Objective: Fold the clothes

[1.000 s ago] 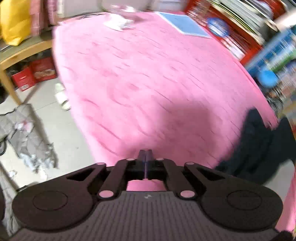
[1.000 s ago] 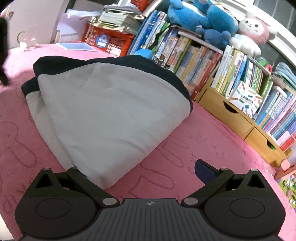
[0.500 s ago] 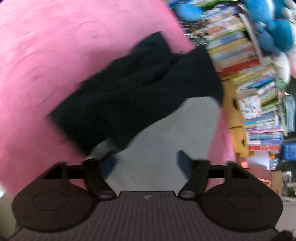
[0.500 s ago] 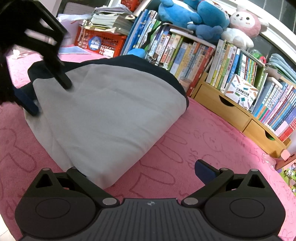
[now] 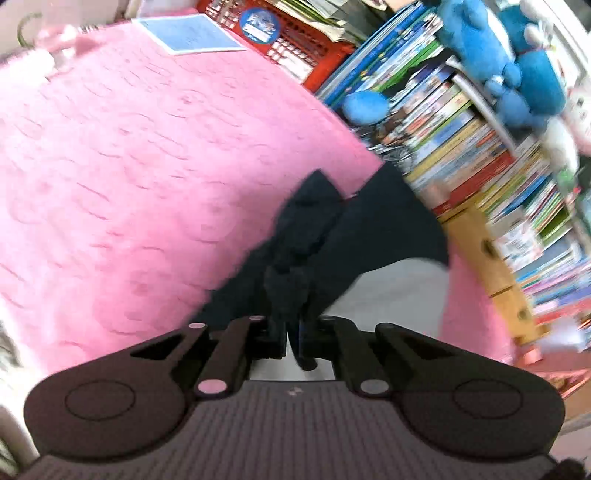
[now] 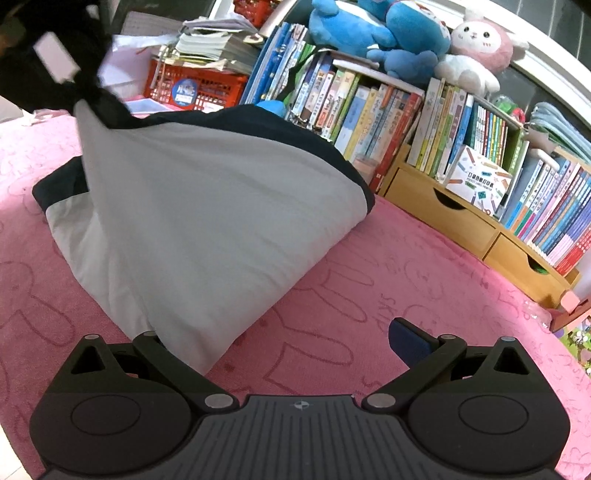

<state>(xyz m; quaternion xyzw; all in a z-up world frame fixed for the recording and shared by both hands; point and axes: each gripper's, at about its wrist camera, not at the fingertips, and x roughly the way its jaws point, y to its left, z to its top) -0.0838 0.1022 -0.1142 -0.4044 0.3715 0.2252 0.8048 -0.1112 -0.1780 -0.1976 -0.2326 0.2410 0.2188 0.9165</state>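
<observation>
A grey and dark navy garment [image 6: 221, 206] lies bunched on a pink blanket [image 6: 406, 258] with rabbit outlines. My left gripper [image 5: 292, 332] is shut on a fold of the garment's dark cloth [image 5: 295, 288]. In the right wrist view that left gripper [image 6: 79, 99] is a blurred black shape at the top left, holding the far corner raised so the grey cloth hangs in a slope. My right gripper [image 6: 273, 332] stands open just above the blanket at the garment's near corner. Its left finger is half hidden by grey cloth, and its blue right pad [image 6: 406, 343] is free.
Behind the bed runs a low wooden shelf [image 6: 461, 221] packed with books, with blue and pink plush toys [image 6: 369, 29] on top. A red basket [image 6: 195, 88] holding papers stands at the back, and a blue sheet [image 5: 192, 33] lies on the blanket's far end.
My left gripper swung from the bare pink blanket over to the garment, opened above it, then shut on the dark cloth and raised that corner. The right gripper stayed where it was.
</observation>
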